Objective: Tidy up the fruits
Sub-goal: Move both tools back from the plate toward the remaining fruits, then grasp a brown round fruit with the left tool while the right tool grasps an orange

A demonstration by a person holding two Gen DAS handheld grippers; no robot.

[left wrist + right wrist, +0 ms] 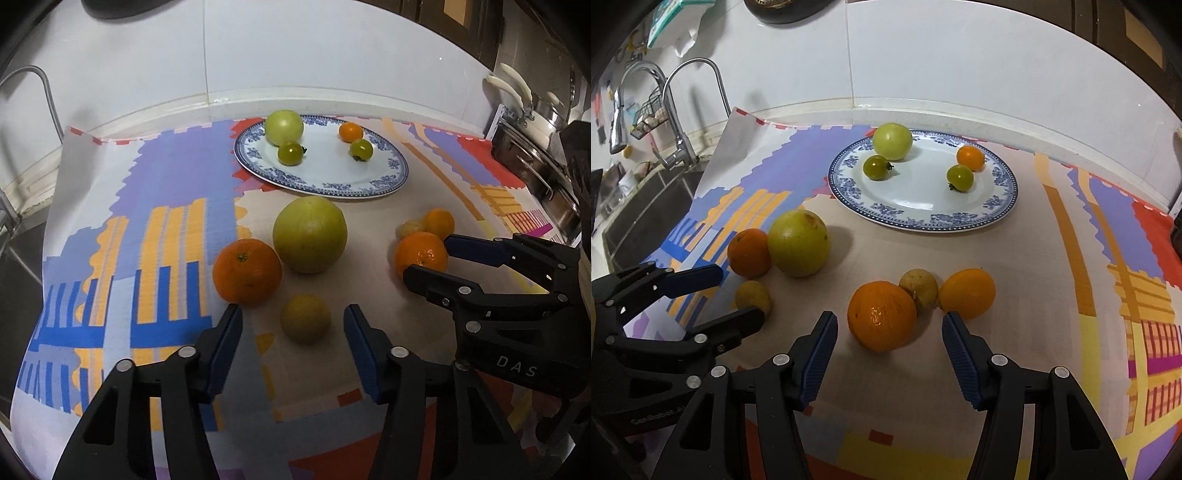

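**Both grippers spread over loose fruit, nothing grasped**

Left gripper (293, 325) spread wide, empty, blue pads either side of a small yellow-green fruit (305, 317) lying on the patterned mat (173, 177), not touching it. Just beyond, a large orange (246, 271) pressed against a big pale-green round fruit (310, 234).

Right gripper (890, 328) likewise released, holding nothing, fingers flanking a glossy orange (881, 315) without contact on either side. Behind that orange, a small brownish-yellow fruit (919, 288) touching it, and a smooth yellow-orange citrus (967, 293) just beside, on the right.

Further back on the mat, a blue-and-white floral plate (923, 206) near the wall, carrying four pieces: a pale-green tomato (892, 141) at the rear left rim, a small orange fruit (970, 157) at the rear right, and two small dark-green tomatoes (877, 167) (960, 178) with stems, set apart toward the middle.

Seen from the right wrist view, the left gripper at the left edge, its fingers around the small yellow-green fruit. Seen from the left wrist view, the right gripper at the right edge, fingertips beside the glossy orange.

Faucet (679, 122) and sink at far left; steel pots (535, 147) at far right.
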